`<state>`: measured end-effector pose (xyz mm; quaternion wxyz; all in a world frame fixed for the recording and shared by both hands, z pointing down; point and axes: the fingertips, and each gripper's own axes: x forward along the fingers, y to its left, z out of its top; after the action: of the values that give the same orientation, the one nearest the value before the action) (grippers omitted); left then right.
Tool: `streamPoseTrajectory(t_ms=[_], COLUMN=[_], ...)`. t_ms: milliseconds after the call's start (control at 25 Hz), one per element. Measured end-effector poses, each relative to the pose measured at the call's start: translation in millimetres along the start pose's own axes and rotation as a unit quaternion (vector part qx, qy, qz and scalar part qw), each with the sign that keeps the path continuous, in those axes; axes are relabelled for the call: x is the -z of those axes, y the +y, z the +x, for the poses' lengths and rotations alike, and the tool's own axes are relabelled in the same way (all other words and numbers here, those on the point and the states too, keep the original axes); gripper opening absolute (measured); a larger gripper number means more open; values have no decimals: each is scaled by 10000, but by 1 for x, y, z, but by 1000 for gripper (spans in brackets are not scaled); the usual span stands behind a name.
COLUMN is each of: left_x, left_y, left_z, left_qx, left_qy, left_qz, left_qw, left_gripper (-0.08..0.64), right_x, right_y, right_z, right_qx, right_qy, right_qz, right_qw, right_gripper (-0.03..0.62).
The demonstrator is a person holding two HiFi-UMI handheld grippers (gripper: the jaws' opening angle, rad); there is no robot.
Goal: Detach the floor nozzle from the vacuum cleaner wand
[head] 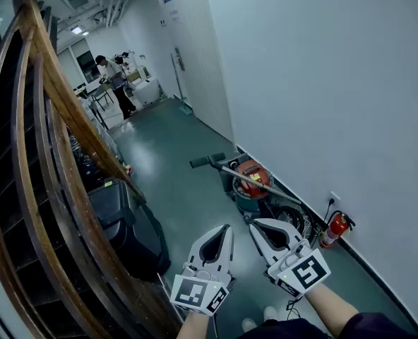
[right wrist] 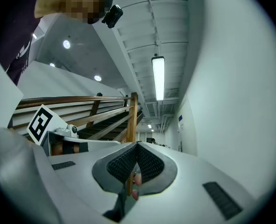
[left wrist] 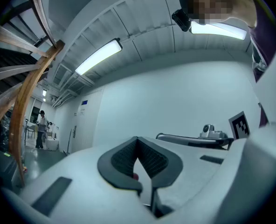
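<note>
In the head view a red canister vacuum cleaner [head: 253,179] stands against the white wall. Its metal wand [head: 255,183] slants across it, with a dark handle [head: 207,161] at the upper left. I cannot make out the floor nozzle. My left gripper [head: 227,228] and right gripper [head: 254,225] are held side by side, short of the vacuum and pointing towards it. Both are shut with nothing between the jaws. The left gripper view shows the shut left gripper [left wrist: 137,139] against wall and ceiling. The right gripper view shows the shut right gripper [right wrist: 137,145] before the staircase.
A curved wooden stair railing [head: 61,154] fills the left side, with a black bin [head: 128,224] at its foot. A red fire extinguisher [head: 335,229] and cables lie by the wall right of the vacuum. A person [head: 115,83] stands far down the corridor.
</note>
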<state>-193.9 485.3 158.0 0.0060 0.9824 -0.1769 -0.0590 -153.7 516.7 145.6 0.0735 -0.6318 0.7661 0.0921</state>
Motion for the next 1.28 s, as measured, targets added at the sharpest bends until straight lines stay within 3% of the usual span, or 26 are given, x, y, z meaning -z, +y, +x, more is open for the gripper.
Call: streamPoseTrajectory(t_ms=[320,560,1280], left_x=[6,9,45], left_y=[-8,-22,-22], left_z=[7,19,80], left_qx=[-39,91,-26], left_qy=[102,52,497], left_qz=[1,174,121], left_qw=[9999,9998,9987], left_gripper=[2,2,3], right_x=[5,9,45], right_y=[-10,-19,-93], right_z=[-8,-19,-30], right_qx=[-2,-235,-83], right_qy=[70,75,267], right_qz=[79,76,414], right_qw=[9999,9997,9987], right_gripper=[17,17,17])
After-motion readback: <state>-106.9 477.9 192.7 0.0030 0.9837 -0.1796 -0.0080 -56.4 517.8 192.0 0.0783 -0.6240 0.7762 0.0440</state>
